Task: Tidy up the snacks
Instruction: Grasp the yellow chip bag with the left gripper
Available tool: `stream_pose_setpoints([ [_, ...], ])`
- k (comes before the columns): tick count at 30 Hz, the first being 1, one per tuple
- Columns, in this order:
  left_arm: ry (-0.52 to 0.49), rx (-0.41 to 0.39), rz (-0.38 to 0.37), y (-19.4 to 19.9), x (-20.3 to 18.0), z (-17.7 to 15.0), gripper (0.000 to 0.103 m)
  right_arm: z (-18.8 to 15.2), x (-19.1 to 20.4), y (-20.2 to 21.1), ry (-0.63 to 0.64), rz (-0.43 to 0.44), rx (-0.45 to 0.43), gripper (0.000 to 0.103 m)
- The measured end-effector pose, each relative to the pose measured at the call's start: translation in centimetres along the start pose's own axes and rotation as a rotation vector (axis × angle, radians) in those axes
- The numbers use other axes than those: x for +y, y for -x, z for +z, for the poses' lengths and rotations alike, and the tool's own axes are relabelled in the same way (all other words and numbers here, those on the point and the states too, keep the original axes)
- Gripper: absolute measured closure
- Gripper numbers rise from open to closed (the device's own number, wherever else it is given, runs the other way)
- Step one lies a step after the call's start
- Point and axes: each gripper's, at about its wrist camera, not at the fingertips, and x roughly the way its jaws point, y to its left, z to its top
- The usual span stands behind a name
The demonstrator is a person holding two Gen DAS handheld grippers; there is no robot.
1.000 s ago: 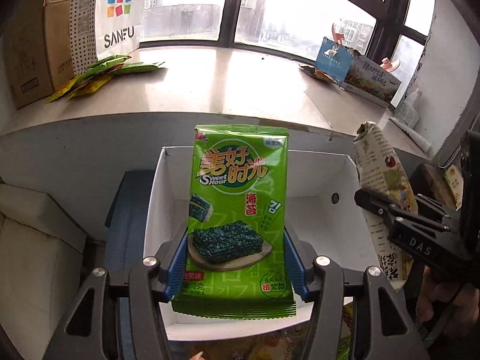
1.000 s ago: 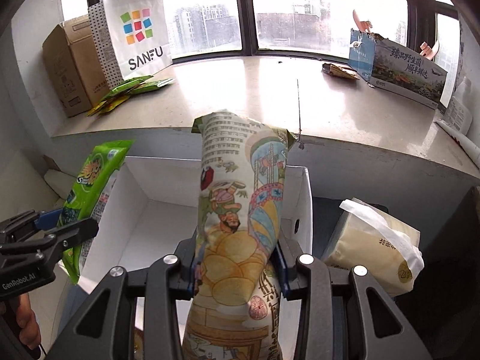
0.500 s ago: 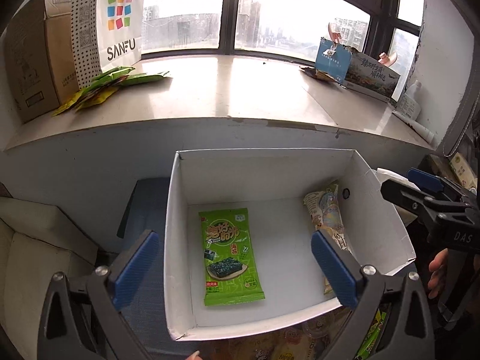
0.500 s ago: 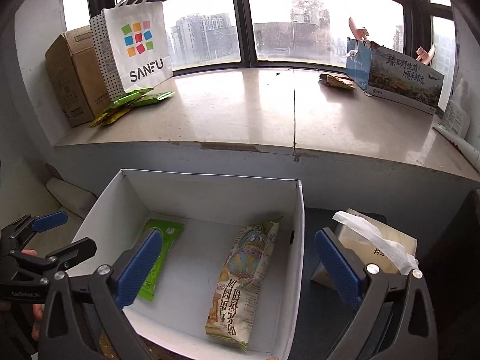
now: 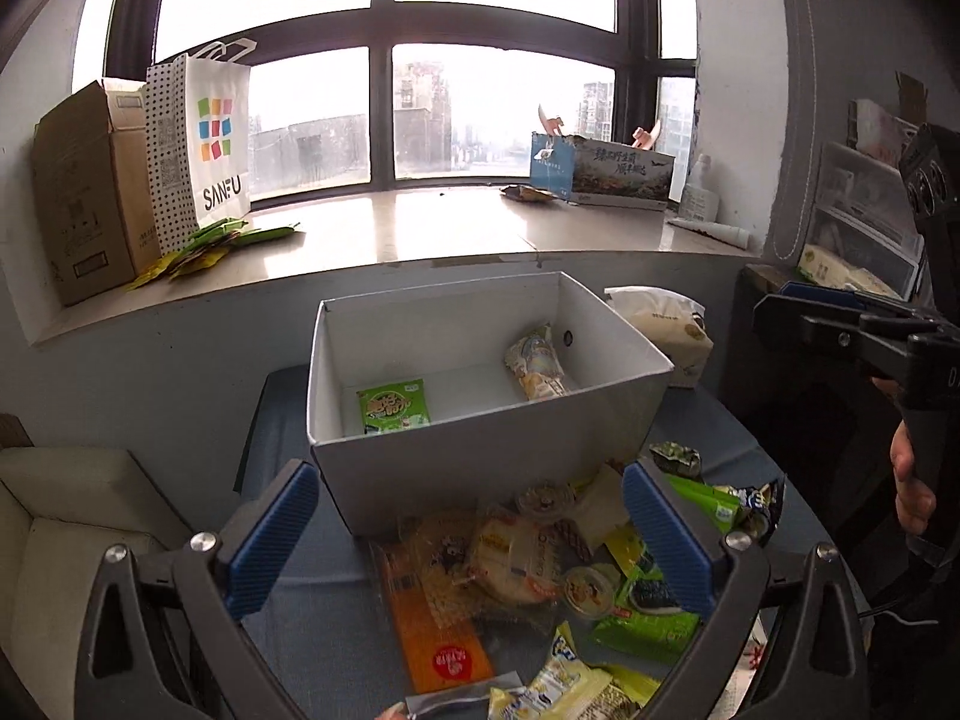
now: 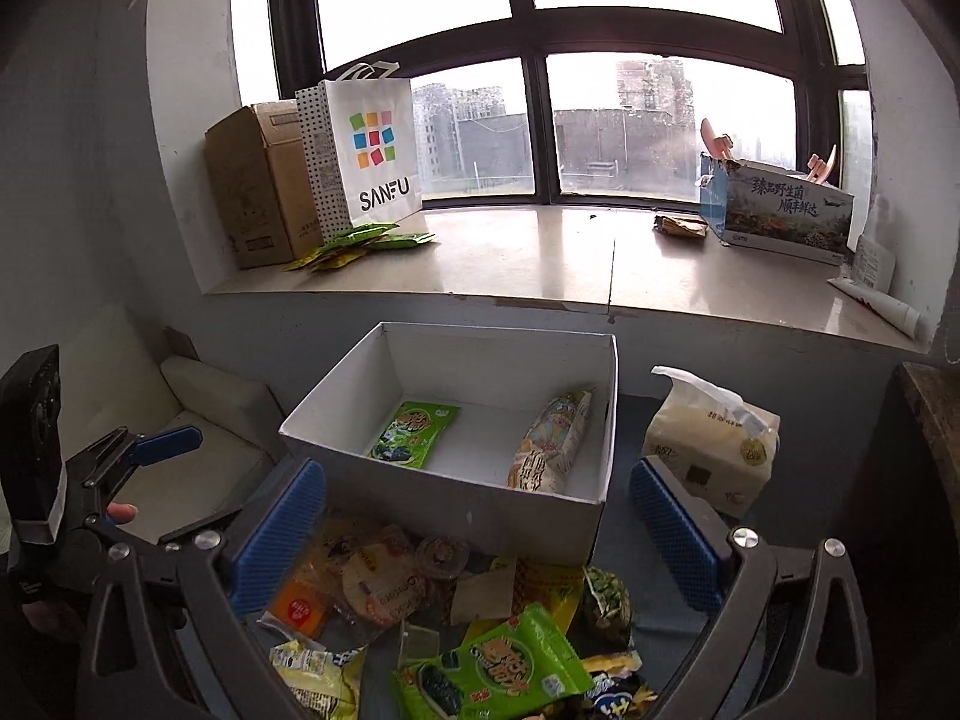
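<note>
A white open box stands on a blue-grey surface below the window sill. Inside lie a green seaweed snack pack on the left and a long illustrated snack bag on the right. A pile of loose snack packets lies in front of the box. My left gripper is open and empty above the pile. My right gripper is open and empty, also over the pile near the box's front wall.
A tissue pack sits right of the box. The sill holds a cardboard box, a SANFU bag, green packets and a printed carton. A cream cushion lies at left.
Both grippers opened and dropped the seaweed pack and the illustrated bag into the box. Both have since pulled back and up, so the snack pile now shows in front of the box.
</note>
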Motion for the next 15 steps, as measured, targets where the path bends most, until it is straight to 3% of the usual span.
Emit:
stream_pose_setpoints([
  [4, 0.002, -0.019, -0.053, 2.9, -1.4, -2.7, 0.000, -4.2, 0.8, 2.4, -0.045, -0.016, 0.024, 0.000],
  [10, -0.026, -0.012, -0.065, 4.9, -1.9, -4.0, 0.000, -9.3, 0.2, 3.6, -0.172, 0.036, 0.121, 0.000],
  [15, -0.148, 0.042, -0.107, 4.1, -3.2, -4.5, 0.000, -10.8, 0.4, 4.1, -0.167, 0.006, 0.138, 0.000],
])
